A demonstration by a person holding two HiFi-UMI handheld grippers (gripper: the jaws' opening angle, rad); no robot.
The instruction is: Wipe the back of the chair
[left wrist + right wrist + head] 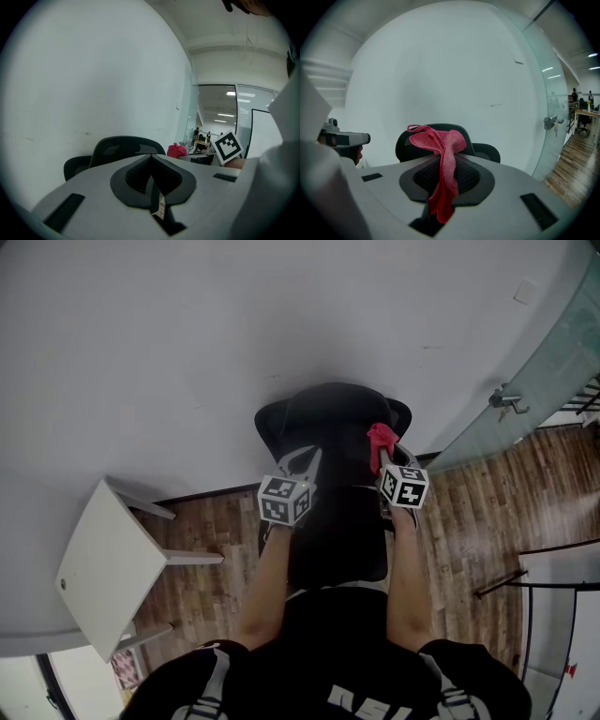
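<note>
A black mesh office chair [328, 418] stands against the white wall, seen from above and behind; its backrest top [126, 145] also shows in the left gripper view and its backrest [466, 133] in the right gripper view. My right gripper [382, 460] is shut on a red cloth [443, 161], whose loose end [381, 437] bunches over the backrest's right part. My left gripper [309, 457] hangs beside it over the chair back, jaws shut with nothing between them [151, 159].
A white side table [103, 568] stands at the left on the wood floor. A frosted glass partition with a door handle [506, 401] runs along the right. A dark metal frame [525, 577] sits at the right edge.
</note>
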